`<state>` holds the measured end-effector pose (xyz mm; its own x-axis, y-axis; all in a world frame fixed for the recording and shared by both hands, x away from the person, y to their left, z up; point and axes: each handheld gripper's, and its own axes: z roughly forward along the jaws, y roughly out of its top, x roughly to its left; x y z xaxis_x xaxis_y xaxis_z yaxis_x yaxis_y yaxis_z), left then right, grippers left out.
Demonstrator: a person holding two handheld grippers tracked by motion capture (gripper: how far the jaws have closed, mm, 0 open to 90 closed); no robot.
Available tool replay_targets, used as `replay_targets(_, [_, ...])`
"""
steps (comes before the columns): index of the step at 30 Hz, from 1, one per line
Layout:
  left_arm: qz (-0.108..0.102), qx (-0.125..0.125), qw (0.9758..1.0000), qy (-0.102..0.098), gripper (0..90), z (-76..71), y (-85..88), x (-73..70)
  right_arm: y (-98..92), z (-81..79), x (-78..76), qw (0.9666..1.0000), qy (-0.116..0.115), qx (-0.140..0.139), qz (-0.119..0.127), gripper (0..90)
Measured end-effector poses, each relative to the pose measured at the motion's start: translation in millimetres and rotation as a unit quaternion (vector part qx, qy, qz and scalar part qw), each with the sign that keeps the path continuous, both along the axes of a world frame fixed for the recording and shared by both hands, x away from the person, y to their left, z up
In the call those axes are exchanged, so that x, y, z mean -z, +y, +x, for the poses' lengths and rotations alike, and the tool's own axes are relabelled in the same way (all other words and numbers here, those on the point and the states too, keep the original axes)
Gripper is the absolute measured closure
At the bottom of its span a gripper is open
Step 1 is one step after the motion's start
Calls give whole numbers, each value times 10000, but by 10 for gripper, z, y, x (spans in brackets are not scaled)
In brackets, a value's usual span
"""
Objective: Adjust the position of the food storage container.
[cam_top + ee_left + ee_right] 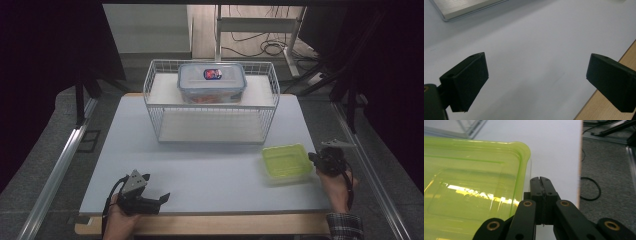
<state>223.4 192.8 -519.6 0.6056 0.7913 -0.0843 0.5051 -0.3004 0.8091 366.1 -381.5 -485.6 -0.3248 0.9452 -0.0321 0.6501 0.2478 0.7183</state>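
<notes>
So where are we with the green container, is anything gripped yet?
Nothing is gripped. The green container sits on the table in front of the wire rack. The right gripper is shut beside its corner, holding nothing. The left gripper rests open near the table's front edge. Gripping and moving the container looks still to do.

Green container on the table's right side

The translucent lime-green container (286,162) with its lid on lies flat near the table's (200,170) front right corner, rounded corners, well apart from the wire rack (210,107).
</notes>
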Motion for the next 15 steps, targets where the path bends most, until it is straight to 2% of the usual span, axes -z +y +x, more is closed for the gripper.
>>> replay_targets(8, [29,15,10000,-16,40,-5,-6,-3,186,-125,11,9995,85,-298,99,894])
replay_targets(13, [33,18,10000,-14,40,-5,-7,-4,298,-158,10,9988,125,-467,51,894])
replay_targets(15, [35,19,10000,-16,40,-5,-7,-4,386,-185,8,9980,182,-613,5,894])
